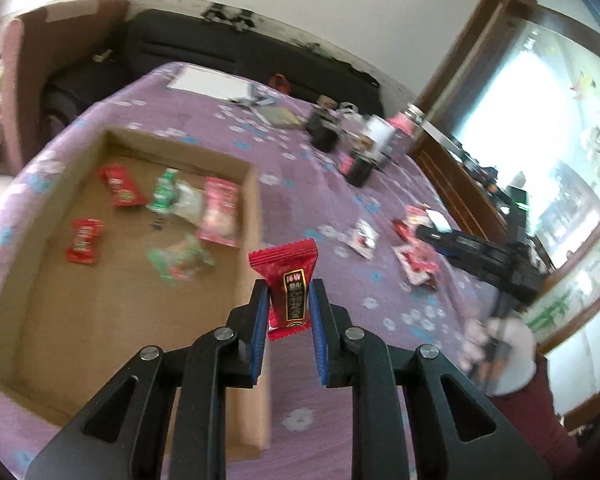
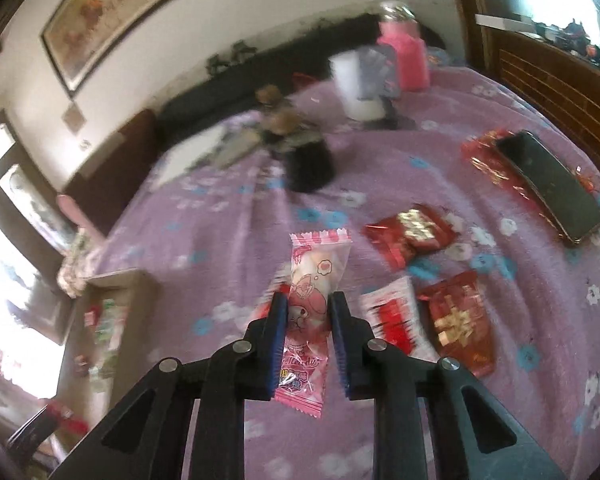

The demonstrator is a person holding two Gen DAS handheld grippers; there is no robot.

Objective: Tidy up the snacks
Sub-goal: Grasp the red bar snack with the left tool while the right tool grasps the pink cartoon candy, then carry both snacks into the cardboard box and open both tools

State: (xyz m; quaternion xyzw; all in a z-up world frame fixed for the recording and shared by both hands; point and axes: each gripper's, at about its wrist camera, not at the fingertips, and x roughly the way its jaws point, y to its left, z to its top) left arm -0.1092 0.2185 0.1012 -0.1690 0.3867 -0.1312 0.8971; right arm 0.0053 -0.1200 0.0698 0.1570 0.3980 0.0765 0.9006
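My left gripper (image 1: 289, 293) is shut on a red candy packet (image 1: 287, 280) and holds it above the right wall of the cardboard box (image 1: 256, 216). The box holds several red, green and pink snack packets (image 1: 220, 210). My right gripper (image 2: 307, 309) is shut on a pink candy packet (image 2: 314, 300), held above the purple flowered cloth (image 2: 220, 232). Loose red packets (image 2: 410, 232) and a red-and-white packet (image 2: 392, 316) lie on the cloth to its right. The right gripper also shows in the left wrist view (image 1: 480, 252), over loose packets (image 1: 414, 262).
A black phone (image 2: 550, 184) lies on red wrappers at the right. Dark jars (image 2: 310, 164), a white cup (image 2: 354, 84) and a pink jar (image 2: 406, 60) stand at the back. A wooden headboard (image 2: 540, 76) borders the right. The box shows at far left (image 2: 100, 320).
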